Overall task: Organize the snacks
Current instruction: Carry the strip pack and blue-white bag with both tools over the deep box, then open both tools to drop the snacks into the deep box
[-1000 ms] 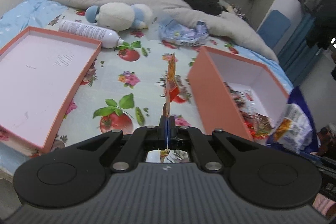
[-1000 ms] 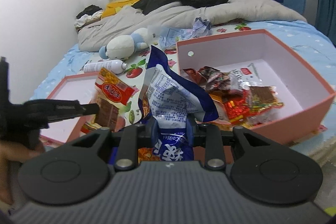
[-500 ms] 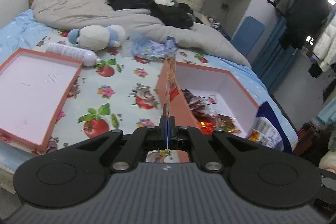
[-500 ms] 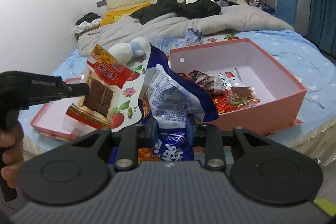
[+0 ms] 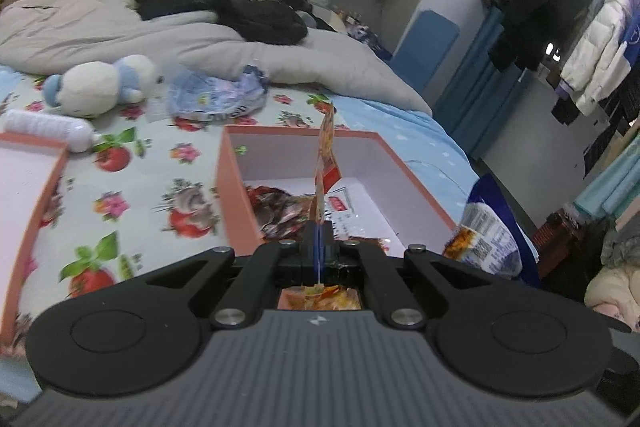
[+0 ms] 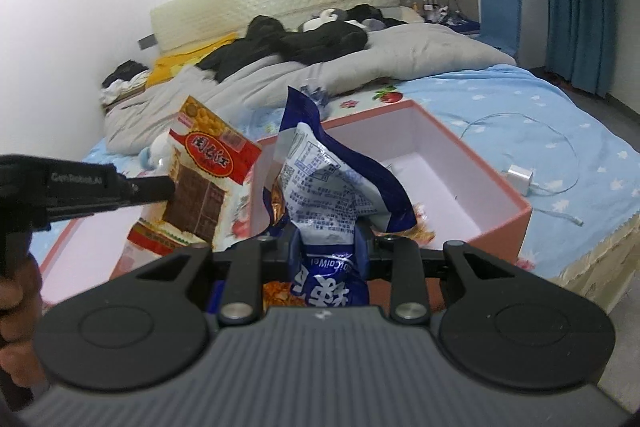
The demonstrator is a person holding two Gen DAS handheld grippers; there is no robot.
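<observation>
Only rightward: charger point(image 6: 520, 174) beside box point(image 6: 496, 227).

"GenRobot.AI" on left tool point(image 6: 170, 187); "CaiWei" on blue bag point(image 6: 332, 187).

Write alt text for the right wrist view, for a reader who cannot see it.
The right claw is shut on a crumpled blue snack bag, held up before an open pink box on a bed. At left, the left claw grips a red-and-orange snack packet, also in the air. A white charger and cable lie on the blue sheet.
</observation>
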